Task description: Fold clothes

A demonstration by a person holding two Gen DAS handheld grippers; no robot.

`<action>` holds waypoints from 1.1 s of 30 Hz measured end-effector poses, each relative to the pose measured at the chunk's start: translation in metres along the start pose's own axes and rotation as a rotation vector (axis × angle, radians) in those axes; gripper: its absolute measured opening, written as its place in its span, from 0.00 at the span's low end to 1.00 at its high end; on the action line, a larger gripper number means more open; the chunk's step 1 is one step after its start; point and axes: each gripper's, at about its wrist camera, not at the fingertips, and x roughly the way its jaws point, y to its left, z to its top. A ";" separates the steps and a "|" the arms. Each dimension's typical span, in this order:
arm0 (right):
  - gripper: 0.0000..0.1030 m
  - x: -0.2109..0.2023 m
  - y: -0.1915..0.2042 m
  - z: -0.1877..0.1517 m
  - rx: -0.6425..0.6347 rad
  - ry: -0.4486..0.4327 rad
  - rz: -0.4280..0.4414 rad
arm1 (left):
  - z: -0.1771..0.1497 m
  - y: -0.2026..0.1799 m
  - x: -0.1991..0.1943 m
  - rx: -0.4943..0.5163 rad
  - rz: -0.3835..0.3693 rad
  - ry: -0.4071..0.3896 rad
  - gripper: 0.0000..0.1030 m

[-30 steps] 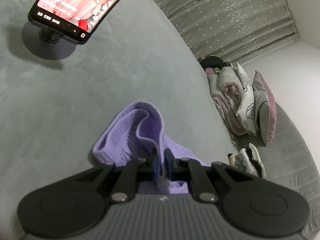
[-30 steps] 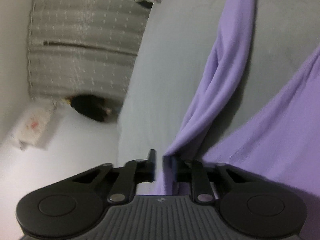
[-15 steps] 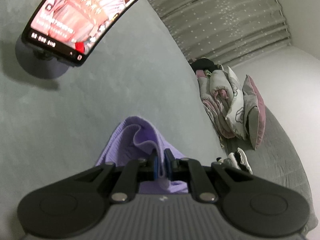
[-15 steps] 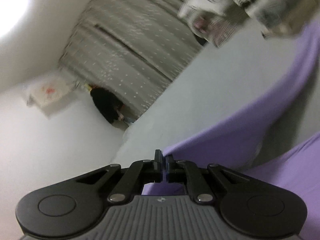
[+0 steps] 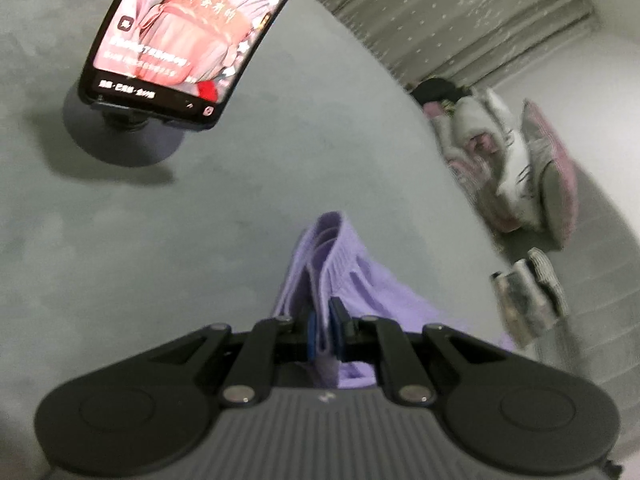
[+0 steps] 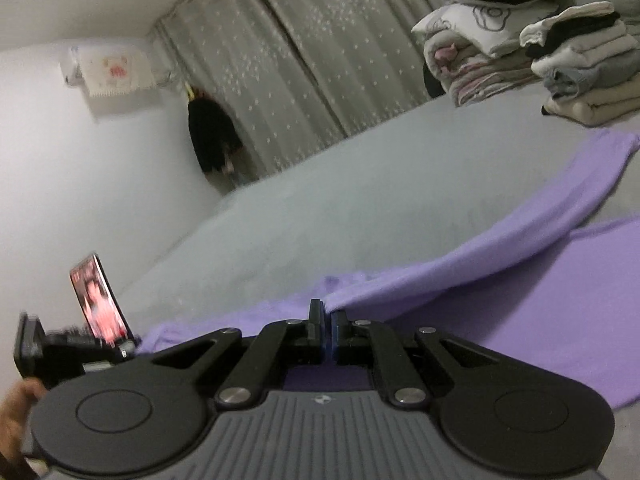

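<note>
Rolled upright since a second ago, the right gripper (image 6: 325, 320) now looks level across the grey bed (image 6: 360, 208) and has carried its pinched fold of the purple garment (image 6: 500, 280) sideways, so the cloth stretches in a raised band toward the stack of folded clothes (image 6: 584, 76) at the bed's far edge. Its jaws are closed tight on that thin edge. Beside it, the left gripper (image 5: 325, 330) has barely shifted and stays clamped on a bunched end of the same garment (image 5: 340, 264), which lies on the bed short of the phone (image 5: 192, 36) on its stand.
</note>
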 end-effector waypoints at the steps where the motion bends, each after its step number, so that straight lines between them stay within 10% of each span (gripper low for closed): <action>1: 0.06 0.001 0.000 -0.005 -0.014 0.013 -0.009 | -0.001 -0.002 -0.001 0.013 0.015 -0.001 0.08; 6: 0.08 0.016 -0.003 -0.025 -0.074 0.089 -0.055 | -0.007 -0.010 -0.008 0.030 0.058 -0.030 0.15; 16: 0.44 -0.002 -0.014 -0.021 -0.026 0.062 -0.073 | -0.021 -0.042 -0.019 0.031 0.112 -0.125 0.74; 33: 0.62 -0.038 -0.062 -0.001 0.024 0.030 -0.133 | -0.047 -0.162 0.033 0.302 0.178 -0.136 0.92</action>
